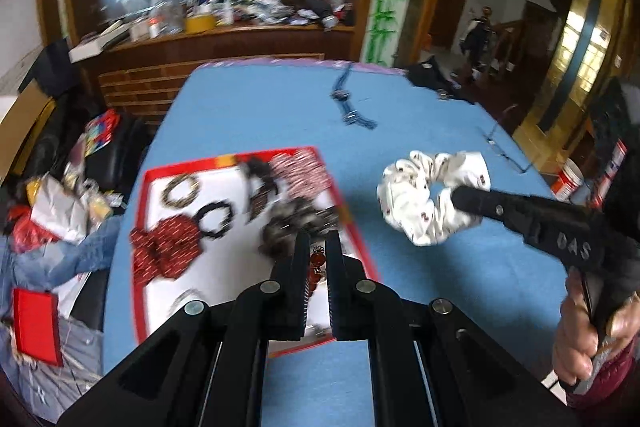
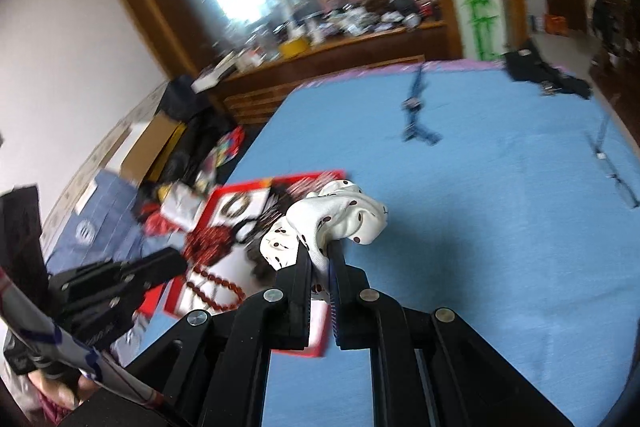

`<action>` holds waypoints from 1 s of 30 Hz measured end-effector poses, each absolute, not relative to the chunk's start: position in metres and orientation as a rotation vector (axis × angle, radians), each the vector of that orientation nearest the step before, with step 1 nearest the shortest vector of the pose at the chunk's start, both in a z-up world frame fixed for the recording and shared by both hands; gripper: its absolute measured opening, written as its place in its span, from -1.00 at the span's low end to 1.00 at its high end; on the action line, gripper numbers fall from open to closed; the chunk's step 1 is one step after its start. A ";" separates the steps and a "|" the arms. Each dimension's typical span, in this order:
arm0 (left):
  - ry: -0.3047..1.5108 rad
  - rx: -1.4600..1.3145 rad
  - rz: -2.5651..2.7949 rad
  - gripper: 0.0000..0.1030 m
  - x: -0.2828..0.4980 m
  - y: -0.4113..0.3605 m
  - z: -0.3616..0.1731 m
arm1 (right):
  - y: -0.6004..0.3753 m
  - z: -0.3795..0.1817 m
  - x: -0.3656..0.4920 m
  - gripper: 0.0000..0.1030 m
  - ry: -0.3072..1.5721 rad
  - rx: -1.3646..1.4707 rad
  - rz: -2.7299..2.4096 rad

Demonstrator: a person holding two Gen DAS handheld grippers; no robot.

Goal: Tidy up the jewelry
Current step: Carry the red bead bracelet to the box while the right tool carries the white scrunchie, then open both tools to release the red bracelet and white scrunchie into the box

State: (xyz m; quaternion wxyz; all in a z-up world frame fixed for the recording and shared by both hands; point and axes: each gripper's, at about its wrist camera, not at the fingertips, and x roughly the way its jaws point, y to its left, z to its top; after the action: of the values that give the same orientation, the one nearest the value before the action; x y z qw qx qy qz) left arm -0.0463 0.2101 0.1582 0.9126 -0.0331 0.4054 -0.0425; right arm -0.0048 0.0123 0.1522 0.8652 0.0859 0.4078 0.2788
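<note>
Both jaws are closed on something. Those of the right gripper [image 2: 325, 247] pinch a fold of a white scrunchie [image 2: 332, 219] printed with small dark cherries. The scrunchie hangs off the fingertips above the blue table [image 2: 500, 227], just right of the red tray [image 1: 360, 259]. From the left wrist view its ring faces the camera, hole open, and the right gripper [image 1: 460, 196] comes in from the right along a slanting line, with its tip at the ring's inner edge. A hand [image 1: 584, 331] grips that tool's handle at the right border.

The left gripper [image 1: 318, 241] holds a string of amber-red beads [image 1: 316, 269] between its closed jaws. The beads run lengthwise down the gap, along the fingers. In the right wrist view the string [image 2: 218, 287] hangs in a loop over the tray's white floor.

The tray lies on the table's left part, long side running away from the camera. In it are a leopard-print ring [image 1: 182, 190], a black ring [image 1: 214, 221], a red patterned scrunchie [image 1: 168, 247], a grey fuzzy one [image 1: 298, 223] and a red-and-white one [image 1: 302, 169]; all are blurred.

Farther off on the table lies a blue strap [image 1: 348, 103].
</note>
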 end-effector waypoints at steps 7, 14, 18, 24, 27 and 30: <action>0.899 -0.146 -0.005 -0.86 -0.043 0.263 0.120 | 0.086 0.120 -0.008 -0.83 0.907 0.110 0.650; 0.949 -0.202 0.020 -0.86 -0.048 0.284 0.083 | 0.134 0.088 0.012 -0.82 0.959 0.064 0.635; 0.974 -0.223 0.049 -0.86 -0.050 0.295 0.064 | 0.153 0.070 0.016 -0.82 1.001 0.038 0.652; 0.978 -0.224 0.102 -0.86 -0.053 0.305 0.048 | 0.165 0.048 0.019 -0.80 1.054 -0.012 0.644; 0.966 -0.212 0.113 -0.86 -0.055 0.305 0.047 | 0.162 0.043 0.021 -0.76 1.072 -0.011 0.634; 0.940 -0.197 0.138 -0.86 -0.058 0.304 0.049 | 0.156 0.048 0.019 -0.48 1.062 -0.012 0.642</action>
State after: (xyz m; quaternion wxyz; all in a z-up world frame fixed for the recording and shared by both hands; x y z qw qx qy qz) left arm -0.0579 0.3043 0.0493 0.8847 -0.0945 0.4517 0.0661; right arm 0.0188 0.1563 0.0478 0.8136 -0.0056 0.4976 0.3007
